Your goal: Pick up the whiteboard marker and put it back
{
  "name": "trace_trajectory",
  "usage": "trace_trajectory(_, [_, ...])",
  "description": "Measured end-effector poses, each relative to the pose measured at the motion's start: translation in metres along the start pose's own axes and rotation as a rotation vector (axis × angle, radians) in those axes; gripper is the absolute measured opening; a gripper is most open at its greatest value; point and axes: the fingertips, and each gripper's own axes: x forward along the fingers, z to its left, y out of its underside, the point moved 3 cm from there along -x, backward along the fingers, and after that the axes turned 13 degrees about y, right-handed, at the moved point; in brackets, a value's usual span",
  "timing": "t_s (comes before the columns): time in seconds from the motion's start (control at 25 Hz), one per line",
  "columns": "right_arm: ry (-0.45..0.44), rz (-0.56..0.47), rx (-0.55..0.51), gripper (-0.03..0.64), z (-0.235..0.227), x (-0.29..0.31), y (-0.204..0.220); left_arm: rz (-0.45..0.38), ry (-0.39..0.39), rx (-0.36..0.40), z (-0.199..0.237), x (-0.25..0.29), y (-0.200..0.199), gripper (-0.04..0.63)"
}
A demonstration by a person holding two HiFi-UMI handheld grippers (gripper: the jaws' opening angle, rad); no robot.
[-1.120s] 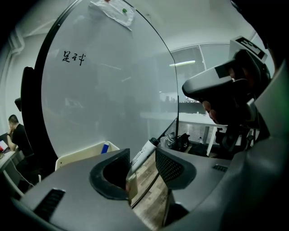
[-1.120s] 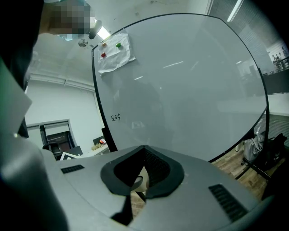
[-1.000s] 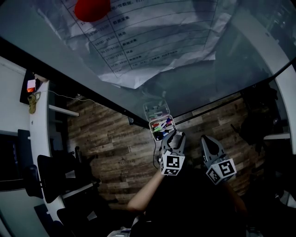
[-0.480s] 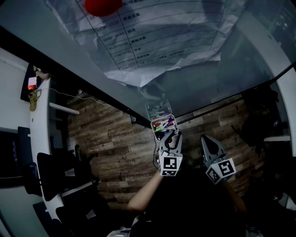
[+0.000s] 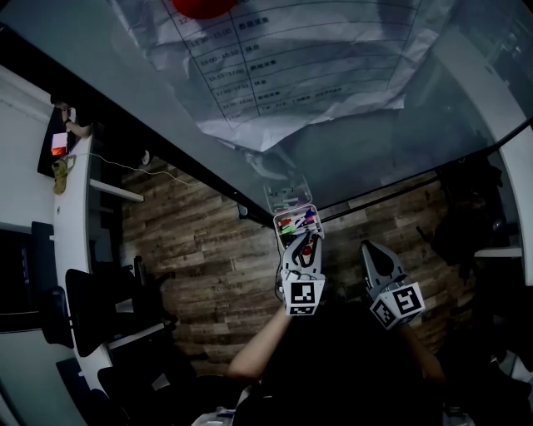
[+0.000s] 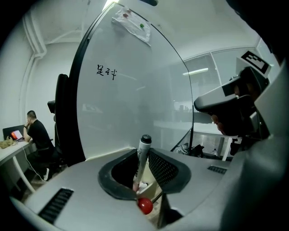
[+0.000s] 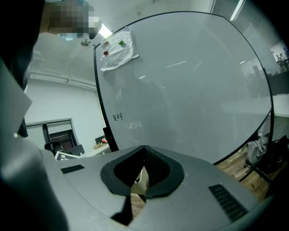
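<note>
A whiteboard marker [image 6: 142, 159] with a white body and a black end stands upright between the jaws of my left gripper [image 6: 144, 152], a red end [image 6: 145, 205] showing low down. The jaws have just been closing and both pads now press on it. In the head view the left gripper [image 5: 305, 242] sits just below the clear marker tray [image 5: 286, 206] on the whiteboard's ledge, with a red marker [image 5: 307, 248] in its jaws. My right gripper [image 5: 374, 250] hangs to the right, apart from the tray, and it [image 7: 144, 152] is shut with nothing in it.
The whiteboard [image 5: 400, 141] carries a printed paper sheet [image 5: 291, 66] under a red magnet [image 5: 204, 7]. Wooden floor [image 5: 200, 250] lies below. In the left gripper view a person [image 6: 38, 135] sits at a desk far left, beside a black chair [image 6: 61, 117].
The left gripper has closed on a marker at the tray and drawn back a little with it. The head view has shifted slightly. The right gripper has stayed put.
</note>
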Motion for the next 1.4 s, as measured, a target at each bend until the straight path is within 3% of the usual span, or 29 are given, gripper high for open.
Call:
trace_trajectory(0.36, [-0.021,0.003,-0.012,0.014,0.006,0.001,0.002,-0.011,-0.023,-0.046,0.007,-0.010,0.005,0.075])
trace_trajectory(1.4, [-0.065,-0.021,-0.056,0.014,0.032,-0.006,0.003,-0.102,-0.084,-0.067,0.019,-0.050,-0.015,0.074])
